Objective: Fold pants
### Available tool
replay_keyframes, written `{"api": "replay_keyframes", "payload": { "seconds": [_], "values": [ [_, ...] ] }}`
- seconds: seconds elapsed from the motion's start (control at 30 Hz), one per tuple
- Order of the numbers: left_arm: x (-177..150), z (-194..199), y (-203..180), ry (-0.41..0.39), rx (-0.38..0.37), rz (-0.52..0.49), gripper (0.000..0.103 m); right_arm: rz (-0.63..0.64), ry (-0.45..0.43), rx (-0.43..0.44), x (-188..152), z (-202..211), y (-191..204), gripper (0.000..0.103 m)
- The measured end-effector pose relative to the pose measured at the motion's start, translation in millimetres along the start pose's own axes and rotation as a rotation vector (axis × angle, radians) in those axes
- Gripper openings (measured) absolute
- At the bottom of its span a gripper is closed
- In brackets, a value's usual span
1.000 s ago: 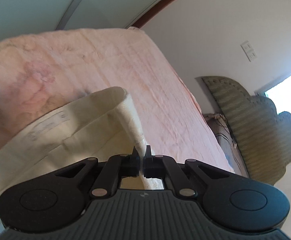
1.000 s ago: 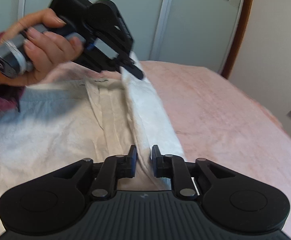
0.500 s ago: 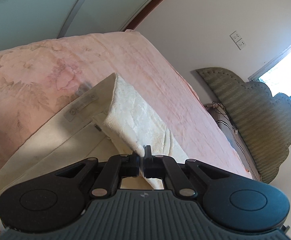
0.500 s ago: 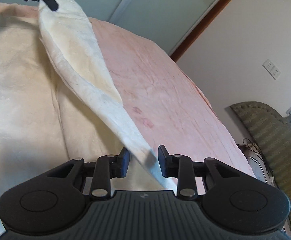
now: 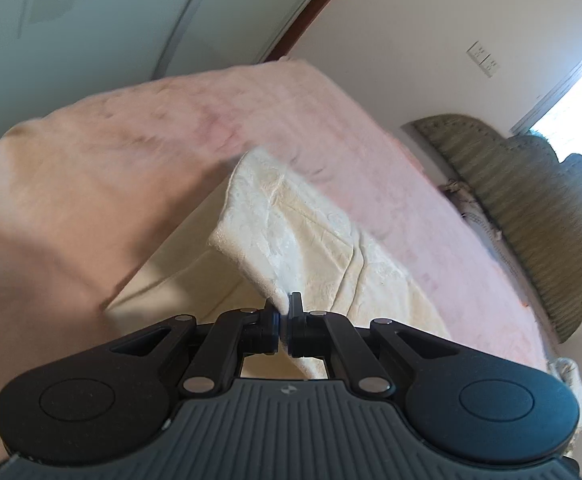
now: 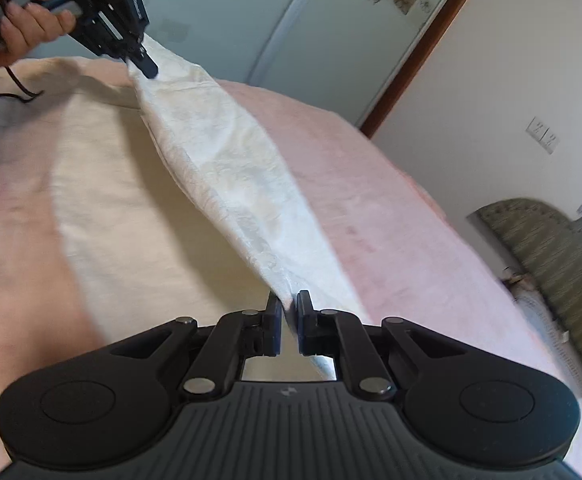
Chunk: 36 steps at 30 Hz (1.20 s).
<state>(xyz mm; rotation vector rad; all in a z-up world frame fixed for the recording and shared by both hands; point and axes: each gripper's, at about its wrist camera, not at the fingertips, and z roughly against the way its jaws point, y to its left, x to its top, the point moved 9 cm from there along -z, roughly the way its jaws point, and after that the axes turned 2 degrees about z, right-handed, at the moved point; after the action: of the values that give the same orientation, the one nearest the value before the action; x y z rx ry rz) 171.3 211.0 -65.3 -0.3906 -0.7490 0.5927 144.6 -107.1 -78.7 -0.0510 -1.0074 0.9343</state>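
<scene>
Cream-white pants (image 6: 231, 184) lie on a pink bedspread (image 6: 391, 208). One edge of them is lifted and stretched taut between my two grippers. My left gripper (image 5: 284, 304) is shut on the waist end of the pants (image 5: 291, 232); it also shows in the right wrist view (image 6: 143, 62) at the top left, held by a hand. My right gripper (image 6: 287, 304) is shut on the pants' edge farther along. The rest of the pants lies flat on the bed below.
The pink bedspread (image 5: 111, 168) covers the bed. A green padded headboard (image 5: 531, 208) stands at the right. Pale wardrobe doors (image 6: 251, 12) and a white wall with sockets (image 6: 543, 136) are behind the bed.
Both grippers have lifted the held edge of the pants higher above the bed. My right gripper's jaws have closed tighter on the fabric. The views are blurred by motion.
</scene>
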Motion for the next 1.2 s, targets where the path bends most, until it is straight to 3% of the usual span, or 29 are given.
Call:
{"api": "replay_keyframes", "payload": {
  "seconds": [0.1, 0.3, 0.47, 0.63, 0.67, 0.77, 0.9, 0.97, 1.07, 1.13, 1.17, 1.2],
  "values": [
    [-13.7, 1.9, 14.9, 0.031, 0.029, 0.008, 0.003, -0.044, 0.009, 0.031, -8.3, 0.2, 12.9, 0.008],
    [-14.2, 22.3, 18.0, 0.005, 0.012, -0.012, 0.003, -0.127, -0.001, 0.077, -13.6, 4.2, 6.5, 0.007],
    [-24.1, 6.6, 23.5, 0.048, 0.104, -0.055, 0.007, -0.163, 0.01, 0.127, -15.5, 5.4, 12.7, 0.007],
    [-23.7, 13.0, 21.2, 0.014, 0.116, -0.084, 0.009, -0.191, 0.045, 0.139, -20.2, -5.9, 23.2, 0.008],
    [-23.6, 13.4, 21.2, 0.014, 0.124, -0.098, 0.014, -0.207, 0.044, 0.148, -20.0, -5.4, 22.4, 0.008],
    [-26.9, 7.9, 25.8, 0.043, 0.148, -0.079, 0.025, -0.286, 0.057, 0.196, -27.7, -13.3, 21.4, 0.008],
    [-23.4, 23.0, 17.7, 0.013, 0.176, -0.099, 0.026, -0.494, 0.033, 0.252, -36.5, -15.7, 14.2, 0.011],
    [-17.6, 37.0, 12.4, -0.026, 0.22, -0.135, 0.029, -0.525, 0.019, 0.273, -37.5, -7.1, 11.8, 0.014],
    [-5.7, 61.7, 4.5, -0.129, 0.312, -0.178, 0.031, -0.583, -0.077, 0.317, -35.0, 22.8, -2.0, 0.02],
    [1.0, 75.3, -11.2, -0.205, 0.325, -0.216, 0.035, -0.671, -0.123, 0.239, -42.0, 30.8, -29.3, 0.031],
    [1.3, 77.3, -22.2, -0.224, 0.305, -0.234, 0.043, -0.705, -0.122, 0.192, -49.7, 30.8, -40.1, 0.037],
    [-1.4, 74.8, -35.8, -0.222, 0.27, -0.26, 0.05, -0.758, -0.097, 0.146, -63.2, 29.4, -52.0, 0.051]
  ]
}}
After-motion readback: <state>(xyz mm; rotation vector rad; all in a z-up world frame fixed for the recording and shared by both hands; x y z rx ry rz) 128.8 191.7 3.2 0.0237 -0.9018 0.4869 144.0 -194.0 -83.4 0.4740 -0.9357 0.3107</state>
